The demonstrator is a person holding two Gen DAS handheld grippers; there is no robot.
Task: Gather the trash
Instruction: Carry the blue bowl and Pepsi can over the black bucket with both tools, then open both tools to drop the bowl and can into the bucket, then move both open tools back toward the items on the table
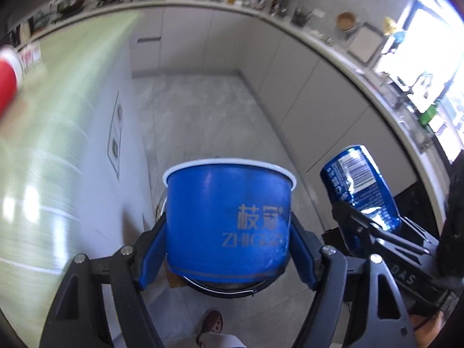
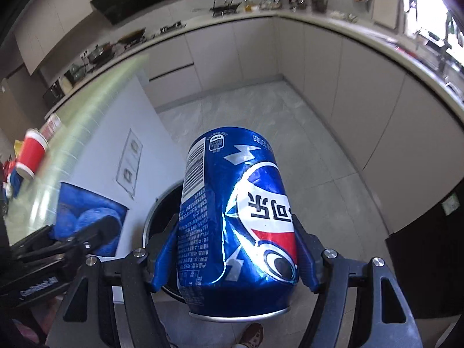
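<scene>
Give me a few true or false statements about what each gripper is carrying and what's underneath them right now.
1. The left gripper holds a blue paper cup. True.
2. The right gripper is empty. False: its jaws grip a dented blue soda can.
3. A round bin sits on the floor below the can. True.
4. The red cup lies on the floor. False: it is on the green counter.

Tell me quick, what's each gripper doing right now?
Left gripper: closed on the blue paper cup.
Right gripper: closed on the dented blue soda can.
</scene>
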